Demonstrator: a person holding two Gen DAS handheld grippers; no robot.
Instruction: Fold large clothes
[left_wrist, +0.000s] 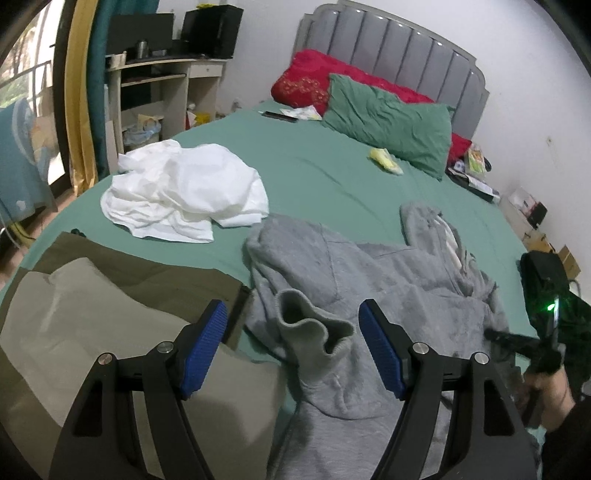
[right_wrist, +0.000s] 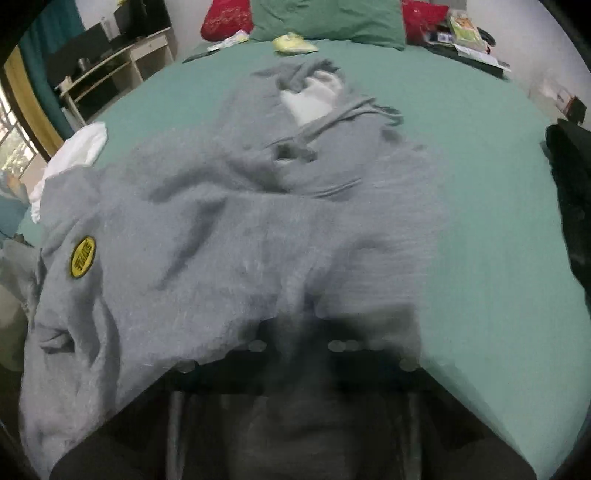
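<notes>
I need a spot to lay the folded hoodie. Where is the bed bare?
Bare sheet lies between the white cloth, the hoodie and the green pillow, and right of the hoodie in the right wrist view. The near left edge is crowded by the olive garment.

One grey hoodie, one white garment, one green pillow, two tools.

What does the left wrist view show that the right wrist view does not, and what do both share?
Only the left wrist view shows the open left gripper with blue pads, a ribbed cuff, olive and beige cloth, and the grey headboard. Only the right wrist view shows the yellow patch. Both share the grey hoodie, white cloth, green sheet and pillows.
</notes>
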